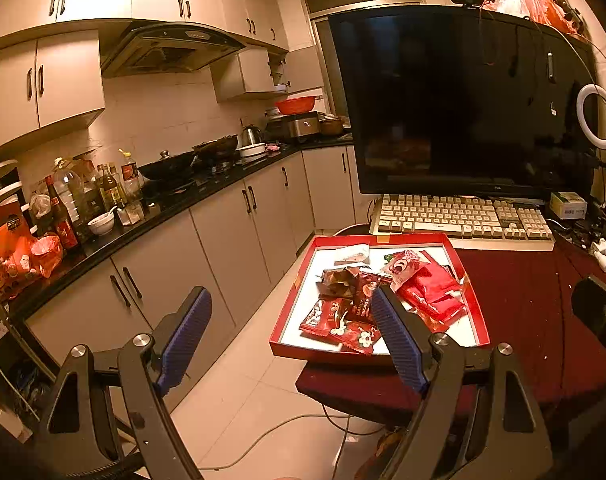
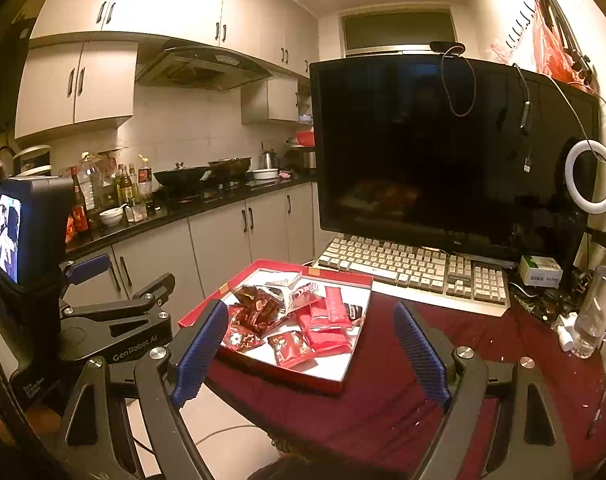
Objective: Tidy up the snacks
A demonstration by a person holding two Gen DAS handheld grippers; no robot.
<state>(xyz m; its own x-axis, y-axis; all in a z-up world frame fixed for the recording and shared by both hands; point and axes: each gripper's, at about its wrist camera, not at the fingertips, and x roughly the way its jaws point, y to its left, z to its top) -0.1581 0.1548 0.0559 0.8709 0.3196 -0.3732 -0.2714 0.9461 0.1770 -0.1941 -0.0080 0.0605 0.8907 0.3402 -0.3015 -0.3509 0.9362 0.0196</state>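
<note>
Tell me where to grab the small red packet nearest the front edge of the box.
Take the red packet by its near short edge, coming from above with the open right tool. It lies flat on the white floor of the box, clear of the pile.

Snack tray (image 2: 345, 376): shallow red box with a white floor, flat on the dark red tablecloth, its near corner overhanging the table edge. Snack packets (image 2: 299, 320): loose heap inside the tray. Bright red flat packs (image 2: 335, 304) lie toward the right, dark brown crumpled wrappers (image 1: 343, 280) toward the left, and one pale packet (image 1: 353, 254) at the far end.
</note>
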